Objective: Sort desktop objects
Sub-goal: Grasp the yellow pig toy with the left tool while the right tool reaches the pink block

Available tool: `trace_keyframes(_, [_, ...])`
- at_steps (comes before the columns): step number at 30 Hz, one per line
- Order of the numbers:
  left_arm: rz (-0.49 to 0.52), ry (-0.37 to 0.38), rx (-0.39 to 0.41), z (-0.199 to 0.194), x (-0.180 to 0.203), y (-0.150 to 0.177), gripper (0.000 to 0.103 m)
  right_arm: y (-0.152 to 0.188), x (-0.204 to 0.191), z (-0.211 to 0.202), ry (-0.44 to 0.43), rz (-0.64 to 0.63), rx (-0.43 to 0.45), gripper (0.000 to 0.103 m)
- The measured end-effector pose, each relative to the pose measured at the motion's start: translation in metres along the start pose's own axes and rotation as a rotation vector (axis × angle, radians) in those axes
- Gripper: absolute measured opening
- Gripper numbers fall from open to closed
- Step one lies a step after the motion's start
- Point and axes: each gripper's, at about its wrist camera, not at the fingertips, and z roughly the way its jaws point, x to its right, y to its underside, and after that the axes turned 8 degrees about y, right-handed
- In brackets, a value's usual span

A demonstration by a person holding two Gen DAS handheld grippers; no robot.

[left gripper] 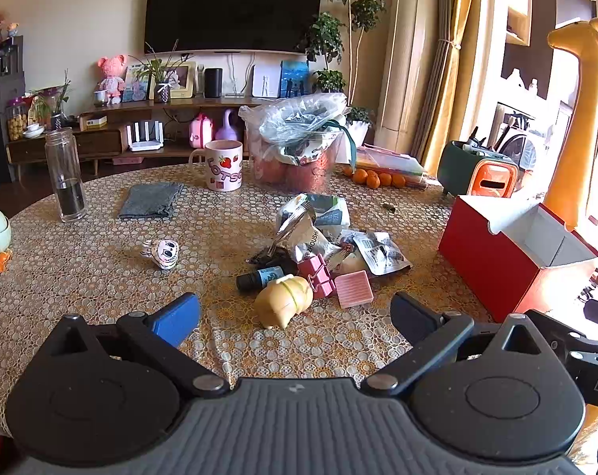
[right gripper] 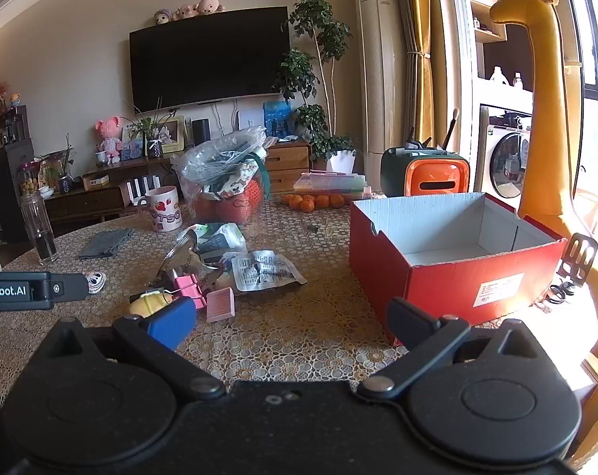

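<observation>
A pile of small objects lies mid-table: a yellow pig toy [left gripper: 285, 301], a pink binder clip [left gripper: 318, 275], a pink square box [left gripper: 353, 289], a dark small bottle [left gripper: 259, 277] and silver snack packets [left gripper: 310, 233]. An open red cardboard box [left gripper: 512, 253] stands at the right and looks empty in the right wrist view [right gripper: 453, 253]. My left gripper [left gripper: 295, 316] is open and empty, just short of the pig toy. My right gripper [right gripper: 293, 322] is open and empty between the pile [right gripper: 219, 273] and the box.
A pink mug [left gripper: 223, 164], a glass bottle [left gripper: 65, 176], a grey cloth [left gripper: 150, 200], a plastic bag of fruit [left gripper: 299, 142], oranges [left gripper: 372, 178] and an orange-green holder [left gripper: 481, 172] stand farther back. A small white toy [left gripper: 162, 251] lies at left. The left gripper's body [right gripper: 29, 291] shows at left.
</observation>
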Motion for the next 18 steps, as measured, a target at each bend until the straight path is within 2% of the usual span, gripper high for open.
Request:
trace_keyframes(3, [0.005,0.021,-0.003,0.002,0.000,0.000,0.103,0.001,-0.003,0.002,-0.007,-0.009,0.001,0.103])
trace_keyframes(10, [-0.002,0.015,-0.013,0.010,-0.005,0.001,0.103,0.002,-0.011,0.013,-0.057,-0.035,0.002,0.103])
trace_keyframes(18, [0.015,0.015,-0.024,0.038,-0.024,-0.001,0.103,0.008,-0.031,0.045,-0.112,-0.104,-0.010,0.103])
